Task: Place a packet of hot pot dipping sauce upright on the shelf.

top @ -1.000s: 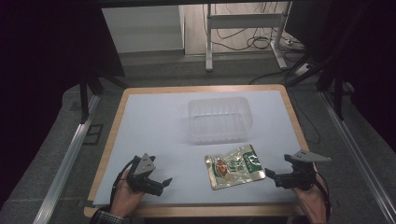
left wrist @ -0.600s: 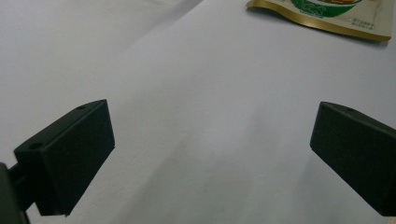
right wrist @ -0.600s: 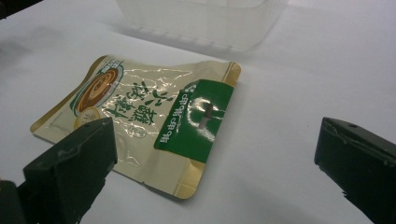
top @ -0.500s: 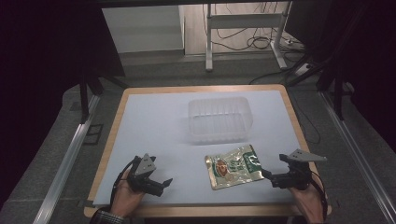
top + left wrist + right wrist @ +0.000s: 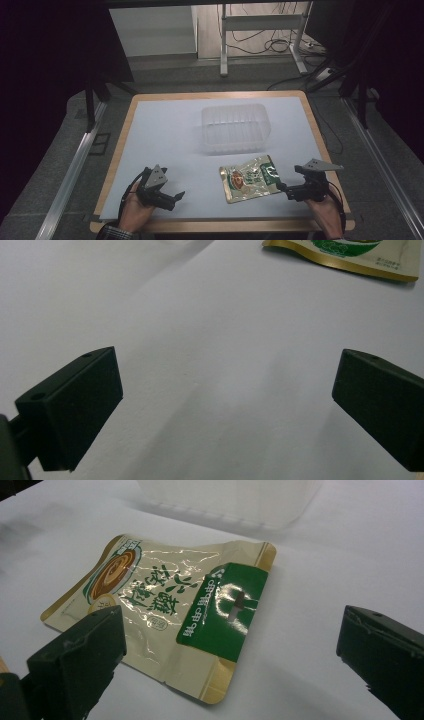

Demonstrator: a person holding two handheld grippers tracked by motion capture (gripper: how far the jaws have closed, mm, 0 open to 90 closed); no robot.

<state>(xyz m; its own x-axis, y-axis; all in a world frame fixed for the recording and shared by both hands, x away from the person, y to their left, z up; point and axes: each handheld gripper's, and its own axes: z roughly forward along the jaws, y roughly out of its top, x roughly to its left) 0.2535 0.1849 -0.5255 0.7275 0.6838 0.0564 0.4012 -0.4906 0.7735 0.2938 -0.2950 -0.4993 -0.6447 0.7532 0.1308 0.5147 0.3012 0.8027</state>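
Near the table's [image 5: 150, 130] front edge, my right tool [image 5: 283, 188] has crept left, jaws wide, tips now just beside the foil pouch [image 5: 250, 177]; I judge a grasp is coming; my left tool [image 5: 172, 197] stays wide, idle.

Beyond the far edge of the surface [image 5: 150, 130], a metal stand [image 5: 260, 35] rises from the grey floor [image 5: 165, 75] with dark cables [image 5: 260, 47] tangled between its legs; aluminium rails [image 5: 70, 175] run along the left and right sides, dark curtains [image 5: 50, 50] behind them
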